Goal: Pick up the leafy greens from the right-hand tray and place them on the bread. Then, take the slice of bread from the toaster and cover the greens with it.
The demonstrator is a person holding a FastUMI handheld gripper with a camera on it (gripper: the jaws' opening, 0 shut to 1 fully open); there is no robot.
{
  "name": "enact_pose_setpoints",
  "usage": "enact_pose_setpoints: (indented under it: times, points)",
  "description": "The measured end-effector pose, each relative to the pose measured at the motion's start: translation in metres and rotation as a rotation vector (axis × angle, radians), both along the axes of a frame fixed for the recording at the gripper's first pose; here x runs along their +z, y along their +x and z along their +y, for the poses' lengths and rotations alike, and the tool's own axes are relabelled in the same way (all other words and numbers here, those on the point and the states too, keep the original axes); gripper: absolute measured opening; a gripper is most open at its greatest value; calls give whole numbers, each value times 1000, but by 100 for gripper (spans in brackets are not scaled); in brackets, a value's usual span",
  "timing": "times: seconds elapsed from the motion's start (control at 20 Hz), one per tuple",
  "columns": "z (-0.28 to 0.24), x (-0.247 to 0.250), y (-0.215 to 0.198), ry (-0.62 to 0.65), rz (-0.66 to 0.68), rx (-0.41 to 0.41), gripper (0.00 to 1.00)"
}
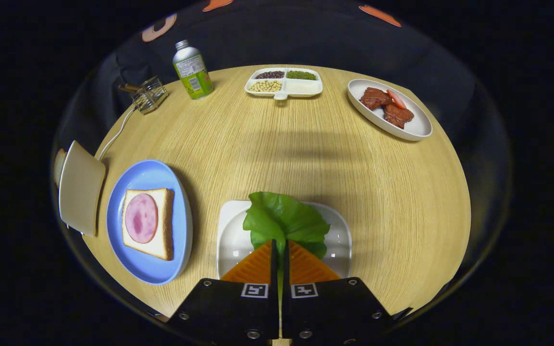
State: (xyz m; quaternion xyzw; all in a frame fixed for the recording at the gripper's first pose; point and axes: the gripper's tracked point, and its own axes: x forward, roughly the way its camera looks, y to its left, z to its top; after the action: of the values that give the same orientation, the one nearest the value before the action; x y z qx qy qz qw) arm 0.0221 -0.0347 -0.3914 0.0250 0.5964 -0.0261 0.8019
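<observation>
Tongs (280, 250) of mine are pinched nearly closed, both fingers pressing on the near edge of the leafy greens (284, 222), with only a thin slit left between them. From that grip the leaf fans out ahead of the fingertips over the white tray (229, 240). Whether it is lifted clear of the tray or touching it, I cannot tell.

Everything sits on a round, pale wood-grain table (282, 158); dark cloth hangs behind it as the booth wall.

To the left of the tray is a blue plate (149, 175) carrying a slice of bread (164, 223) topped with a round pink slice of ham (141, 217). Left again, at the table's rim, stands the toaster (81, 187), a cream-coloured box, with the brown edge of the bread in the toaster (58, 166) peeping out behind it; most of that slice is hidden. A white cord (116, 134) runs from there towards the far left.

On the far side I see a small wire-like object (149, 94) that I cannot make out, a green-labelled bottle (192, 70), a divided dish (284, 82) of beans and grains, and, far right, an oval white plate (392, 115) holding brown pieces of meat (385, 105) with something red among them.

My own fingers hide the tray's near edge and the base of the leaf.
</observation>
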Motion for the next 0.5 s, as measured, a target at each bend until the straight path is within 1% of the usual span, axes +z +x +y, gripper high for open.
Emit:
enact_pose_setpoints:
  times: [0.15,0.5]
  points:
    - [11,15,5,50,-34,-9,3]
    - [45,59,23,109,-126,29,3]
